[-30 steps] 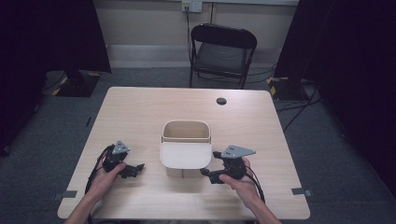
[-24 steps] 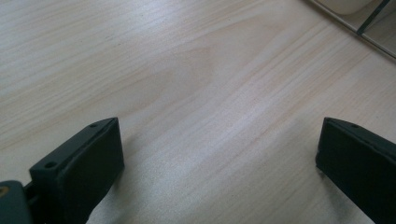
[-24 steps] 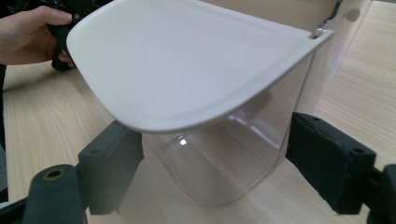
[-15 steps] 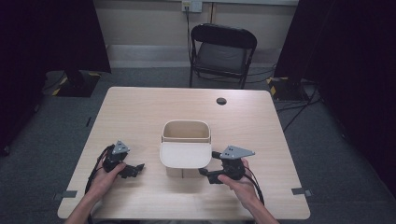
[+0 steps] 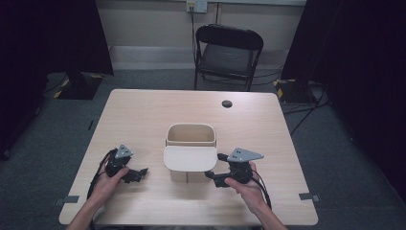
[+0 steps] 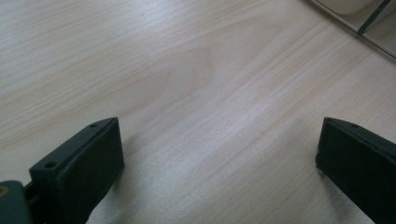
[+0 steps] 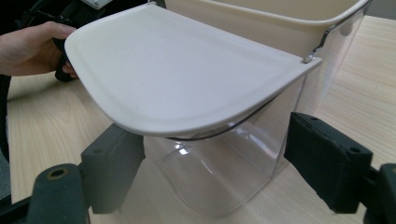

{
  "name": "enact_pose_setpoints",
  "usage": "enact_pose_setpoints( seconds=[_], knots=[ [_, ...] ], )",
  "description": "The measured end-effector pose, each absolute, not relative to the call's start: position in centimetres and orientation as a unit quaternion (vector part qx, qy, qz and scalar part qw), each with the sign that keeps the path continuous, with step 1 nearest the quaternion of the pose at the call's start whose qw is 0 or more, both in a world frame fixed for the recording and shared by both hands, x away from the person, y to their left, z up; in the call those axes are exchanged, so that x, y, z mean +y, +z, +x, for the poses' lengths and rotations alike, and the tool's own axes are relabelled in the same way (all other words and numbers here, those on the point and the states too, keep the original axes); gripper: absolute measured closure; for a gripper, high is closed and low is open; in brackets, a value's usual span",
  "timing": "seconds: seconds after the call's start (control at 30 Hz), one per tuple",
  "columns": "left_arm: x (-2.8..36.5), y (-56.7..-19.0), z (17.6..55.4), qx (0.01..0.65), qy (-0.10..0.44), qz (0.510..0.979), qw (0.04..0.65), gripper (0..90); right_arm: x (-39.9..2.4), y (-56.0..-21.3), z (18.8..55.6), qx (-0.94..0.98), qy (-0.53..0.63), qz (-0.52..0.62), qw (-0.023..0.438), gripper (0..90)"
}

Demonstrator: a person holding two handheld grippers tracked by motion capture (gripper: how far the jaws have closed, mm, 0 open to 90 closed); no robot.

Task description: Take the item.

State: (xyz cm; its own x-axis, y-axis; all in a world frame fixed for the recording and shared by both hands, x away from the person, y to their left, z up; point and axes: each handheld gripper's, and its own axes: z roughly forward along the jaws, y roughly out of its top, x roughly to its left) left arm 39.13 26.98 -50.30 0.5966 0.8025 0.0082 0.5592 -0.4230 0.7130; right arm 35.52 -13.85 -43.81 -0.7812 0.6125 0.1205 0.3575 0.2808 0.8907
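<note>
Nothing much has shifted since the earlier frame: both your hands sit where they were, and your right claw (image 5: 214,168) has just eased its jaws a touch closer, though they stay wide apart with no pad pressing on anything. Your left claw (image 5: 139,173) rests low over the table (image 5: 143,115), jaws spread wide, with only bare wood between them.

Seen from the right claw's camera, the bin (image 7: 243,140) stands just ahead of the jaws, its white lid (image 7: 187,79) hanging out flat above them and the clear front wall curving down between them. From above, the bin (image 5: 190,143) sits between your two claws, nearer the right one, its cream tub open at the top behind the lid (image 5: 190,158).

You look to be at the approach step, lined up on the lid but not yet gripping. Next, I judge you need to raise the right claw to the lid's rim, set one pad over and one under the edge, then close gently. Keep the left claw ready to steady the bin, since it may well slide or tip if you push the flap.
</note>
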Motion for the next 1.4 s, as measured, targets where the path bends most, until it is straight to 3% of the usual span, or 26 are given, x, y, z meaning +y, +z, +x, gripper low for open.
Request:
enact_pose_setpoints(
  seconds=[1.4],
  knots=[
    [27.0,-50.3,39.1,0.413,0.177,0.825,0.343,0.3,-13.7,-42.8,35.4,0.777,0.535,0.301,0.137,20.7]
  ],
)
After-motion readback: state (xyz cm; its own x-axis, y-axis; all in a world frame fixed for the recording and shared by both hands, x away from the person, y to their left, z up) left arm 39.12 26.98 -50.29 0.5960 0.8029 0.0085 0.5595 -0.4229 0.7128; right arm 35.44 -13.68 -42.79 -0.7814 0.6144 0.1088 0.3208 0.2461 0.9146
